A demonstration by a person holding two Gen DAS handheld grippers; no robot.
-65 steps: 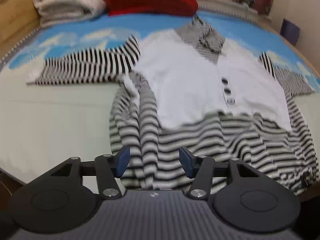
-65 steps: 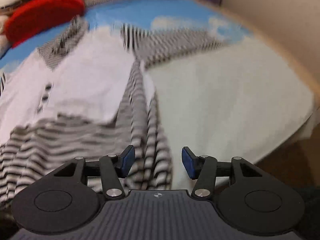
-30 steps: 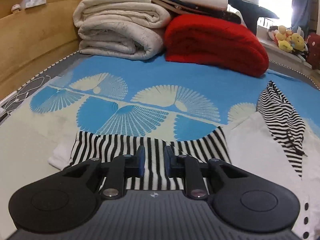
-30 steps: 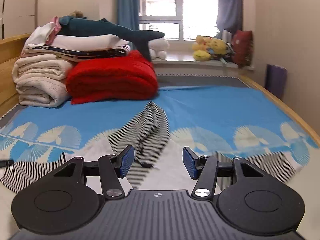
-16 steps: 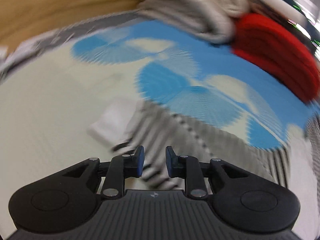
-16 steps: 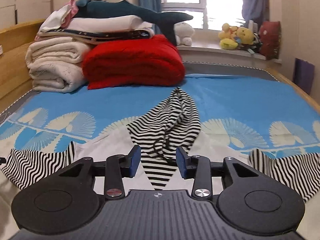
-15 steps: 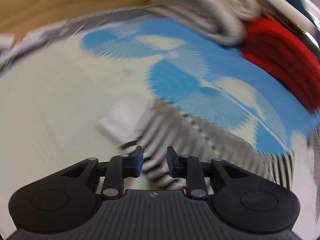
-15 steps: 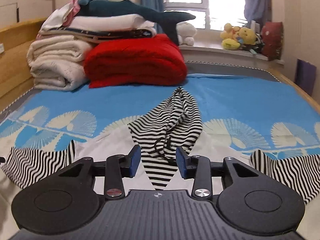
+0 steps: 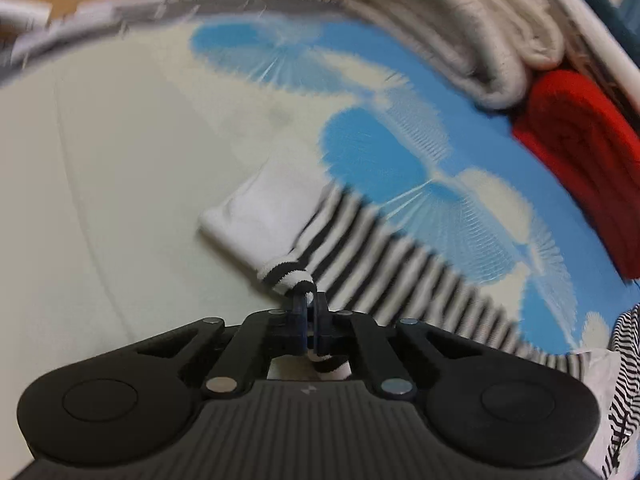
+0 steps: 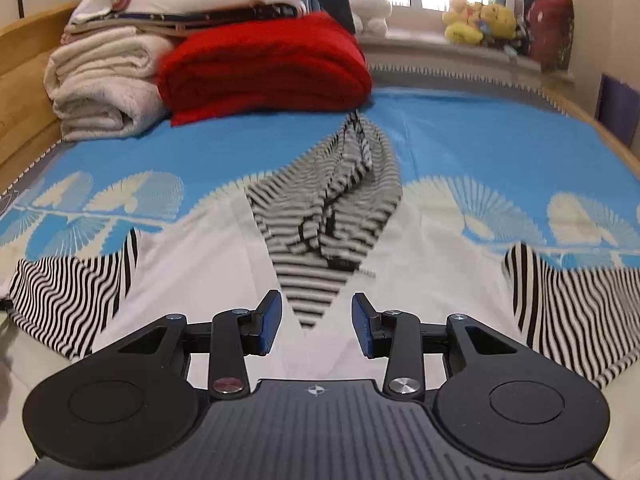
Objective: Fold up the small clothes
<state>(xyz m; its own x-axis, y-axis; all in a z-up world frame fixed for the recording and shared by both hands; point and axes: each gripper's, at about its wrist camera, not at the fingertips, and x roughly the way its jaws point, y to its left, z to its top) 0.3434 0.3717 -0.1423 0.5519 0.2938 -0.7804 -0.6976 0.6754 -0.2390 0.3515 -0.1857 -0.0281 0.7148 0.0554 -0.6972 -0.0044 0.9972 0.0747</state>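
A small white top with black-and-white striped sleeves and hood lies flat on the bed. In the left wrist view my left gripper [image 9: 311,312] is shut on the edge of the striped left sleeve [image 9: 400,260], near its white cuff [image 9: 260,216]. In the right wrist view my right gripper [image 10: 316,330] is open and hovers over the white chest [image 10: 200,272], just below the striped hood [image 10: 340,200]. The right sleeve [image 10: 568,304] lies spread out to the right and the left sleeve [image 10: 68,300] to the left.
A red folded blanket [image 10: 264,64] and a stack of cream blankets [image 10: 104,80] sit at the head of the bed, also in the left wrist view [image 9: 580,140]. Plush toys [image 10: 480,20] line the windowsill. The wooden bed frame [image 10: 24,40] runs along the left.
My left gripper has closed fully and pinched the striped sleeve near the cuff. My right gripper has opened wider and tilted down over the chest of the top.
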